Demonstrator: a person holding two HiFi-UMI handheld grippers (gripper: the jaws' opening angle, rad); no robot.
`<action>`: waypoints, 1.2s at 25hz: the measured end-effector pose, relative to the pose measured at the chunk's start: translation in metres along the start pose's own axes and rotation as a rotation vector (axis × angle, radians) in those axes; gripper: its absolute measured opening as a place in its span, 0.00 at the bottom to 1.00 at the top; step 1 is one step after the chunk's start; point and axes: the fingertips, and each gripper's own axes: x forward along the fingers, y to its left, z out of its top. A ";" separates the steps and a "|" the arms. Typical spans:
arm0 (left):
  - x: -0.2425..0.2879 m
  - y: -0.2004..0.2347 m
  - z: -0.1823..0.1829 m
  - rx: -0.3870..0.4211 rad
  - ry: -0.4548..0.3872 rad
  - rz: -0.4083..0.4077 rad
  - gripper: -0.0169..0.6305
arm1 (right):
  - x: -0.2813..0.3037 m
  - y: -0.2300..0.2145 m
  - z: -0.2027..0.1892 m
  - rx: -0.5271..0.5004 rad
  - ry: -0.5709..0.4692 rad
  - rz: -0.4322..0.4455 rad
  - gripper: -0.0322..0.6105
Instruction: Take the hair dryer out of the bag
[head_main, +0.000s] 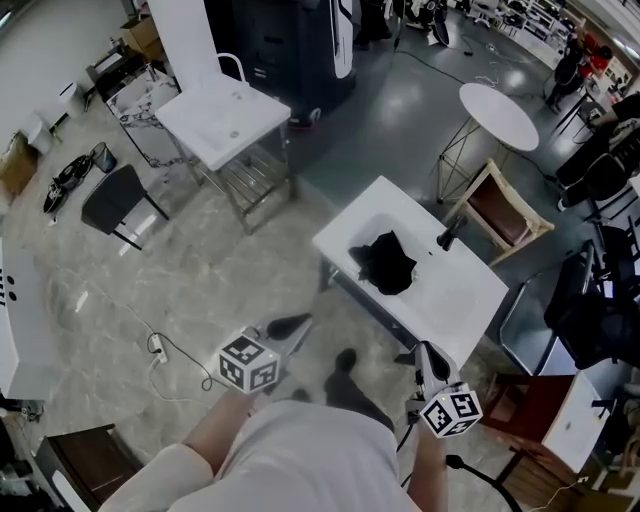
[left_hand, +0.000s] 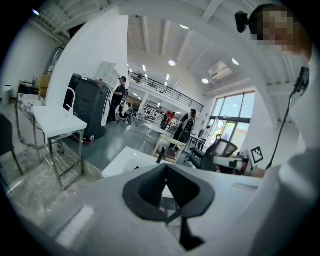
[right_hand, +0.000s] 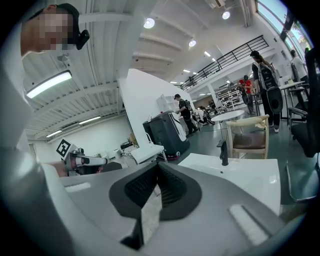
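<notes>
Closest to the head camera is the person's pale-sleeved torso, with both tools held low against it. The left gripper (head_main: 295, 323) and the right gripper (head_main: 426, 352) point forward at the white rectangular table (head_main: 470, 300). Their jaws are pressed fully together with nothing between the pads. That fits an approach: there is nothing to grasp yet, so closed jaws kept near the body are simply how the tools are carried.

A crumpled black fabric bag (head_main: 385, 262) lies on the tabletop ahead of both grippers. It sits roughly between the lines they point along and well apart from either tip. The hair dryer itself shows in no view; it is presumably inside that bag, so the removal appears not to have begun. A short black upright post (head_main: 447, 237) stands on the table just beyond the bag, on the right gripper's side. It could get in the way of a reach from there.

Only the head view shows the bag's place on the table. Each gripper view has its own grey body across the lower frame, hiding most of the tabletop. Those views alone confirm that the ribbed black pads meet and hold nothing. They also look across at each other. The left gripper view catches the other tool's marker cube (left_hand: 257, 154), and the right gripper view catches its counterpart (right_hand: 63, 148). Both add people standing in the hall beyond.
</notes>
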 end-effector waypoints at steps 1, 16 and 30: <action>0.007 0.003 0.003 -0.001 0.001 0.003 0.03 | 0.007 -0.006 0.003 0.001 0.005 0.004 0.06; 0.109 0.035 0.048 0.013 -0.046 0.034 0.03 | 0.092 -0.097 0.046 -0.008 0.070 0.084 0.06; 0.158 0.050 0.057 -0.017 -0.049 0.072 0.03 | 0.132 -0.143 0.044 -0.030 0.166 0.135 0.06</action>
